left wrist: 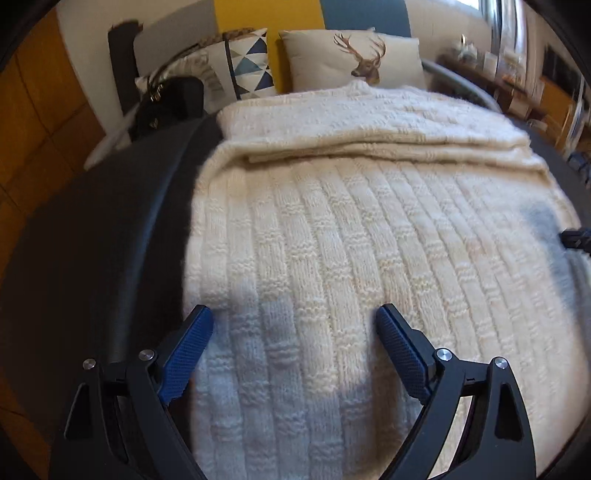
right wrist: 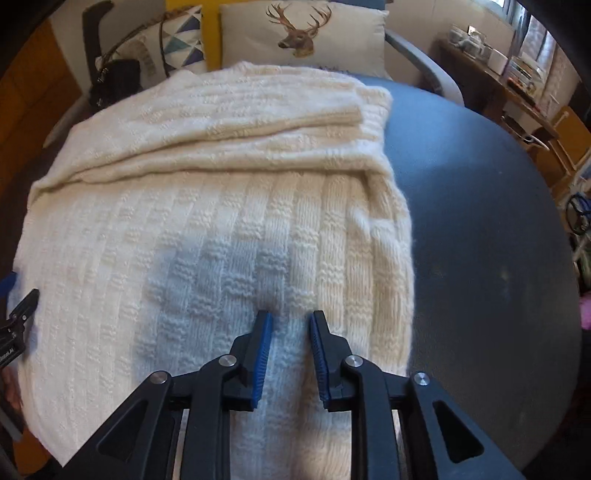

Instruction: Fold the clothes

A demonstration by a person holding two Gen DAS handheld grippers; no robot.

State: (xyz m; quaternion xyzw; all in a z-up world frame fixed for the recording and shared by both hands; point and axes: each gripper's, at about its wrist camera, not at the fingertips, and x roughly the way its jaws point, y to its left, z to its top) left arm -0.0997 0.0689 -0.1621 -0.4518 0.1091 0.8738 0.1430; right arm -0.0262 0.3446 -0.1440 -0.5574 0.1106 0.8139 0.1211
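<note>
The left hand-held gripper (left wrist: 293, 332) is held wide open over the sweater (left wrist: 351, 229); the right hand-held gripper (right wrist: 290, 328) is narrowed, nothing pinched. The sweater is spread on the table (right wrist: 480, 221), far part already folded, likely for a hem grasp.

Two wrist cameras close above a knit sweater (left wrist: 351, 221), angled steeply down, left over its left edge, right nearer its right edge, both sharing the deer pillow (right wrist: 299, 33)

surface: dark round table (right wrist: 480, 221) under my view | load: I see one cream knit sweater (right wrist: 221, 221) lying flat on it, far part folded over | right side of table bare
</note>
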